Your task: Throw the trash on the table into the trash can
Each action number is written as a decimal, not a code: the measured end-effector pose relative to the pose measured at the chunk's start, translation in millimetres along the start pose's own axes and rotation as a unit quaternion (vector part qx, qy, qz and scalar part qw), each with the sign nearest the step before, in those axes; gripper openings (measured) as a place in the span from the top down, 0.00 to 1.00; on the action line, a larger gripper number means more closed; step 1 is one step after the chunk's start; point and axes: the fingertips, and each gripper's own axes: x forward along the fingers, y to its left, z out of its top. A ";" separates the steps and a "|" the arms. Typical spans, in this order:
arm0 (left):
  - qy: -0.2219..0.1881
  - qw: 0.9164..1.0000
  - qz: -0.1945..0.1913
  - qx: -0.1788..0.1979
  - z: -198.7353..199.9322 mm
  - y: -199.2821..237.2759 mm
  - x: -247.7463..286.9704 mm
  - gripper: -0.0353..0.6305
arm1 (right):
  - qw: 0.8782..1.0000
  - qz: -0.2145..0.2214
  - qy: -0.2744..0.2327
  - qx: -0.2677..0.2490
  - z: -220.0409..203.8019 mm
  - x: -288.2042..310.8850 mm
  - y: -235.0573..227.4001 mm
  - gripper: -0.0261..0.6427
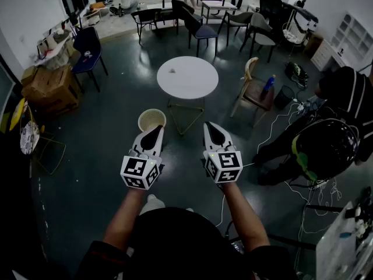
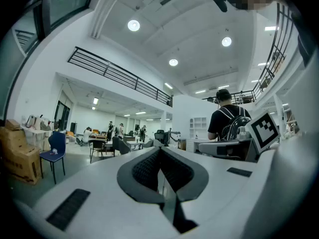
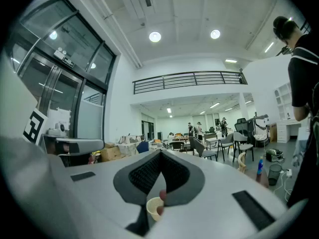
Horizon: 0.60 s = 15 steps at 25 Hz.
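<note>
Left gripper [image 1: 155, 129] and right gripper [image 1: 210, 126] were white, with black ribbed pads [image 2: 144, 171] and black-and-white marker cubes [image 1: 141, 172]; sleeves [image 1: 102, 258] were dark.

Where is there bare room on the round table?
Nearly all of the white table is bare; one small scrap lies left of centre. Floor left of it is open; chairs crowd its far and right sides.

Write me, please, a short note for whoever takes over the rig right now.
Grippers: left gripper shut, empty, held level; right gripper the same.
Things: one small scrap lies on the round table, ahead of both grippers. The can stands on the floor just in front of the left gripper, beside the table.
Done: nothing yet.
Left: pick up the scrap and drop it in the can.
</note>
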 end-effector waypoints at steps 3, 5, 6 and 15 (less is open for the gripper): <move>0.001 1.000 -0.001 0.000 -3.8 -3.9 -2.0 0.93 | 1.000 0.006 -0.007 0.009 -3.7 -5.6 0.5 0.93; 0.001 1.000 -0.001 -0.001 -4.6 -7.0 -2.9 0.93 | 1.000 0.008 -0.009 0.013 -4.5 -8.5 -0.5 0.93; 0.001 1.000 -0.001 0.000 -4.5 -9.0 -3.1 0.93 | 1.000 0.008 -0.009 0.014 -4.6 -9.7 -1.6 0.93; 0.007 1.000 0.002 -0.002 -6.9 3.5 4.3 0.93 | 1.000 0.011 -0.008 0.026 -7.8 10.2 -5.8 0.93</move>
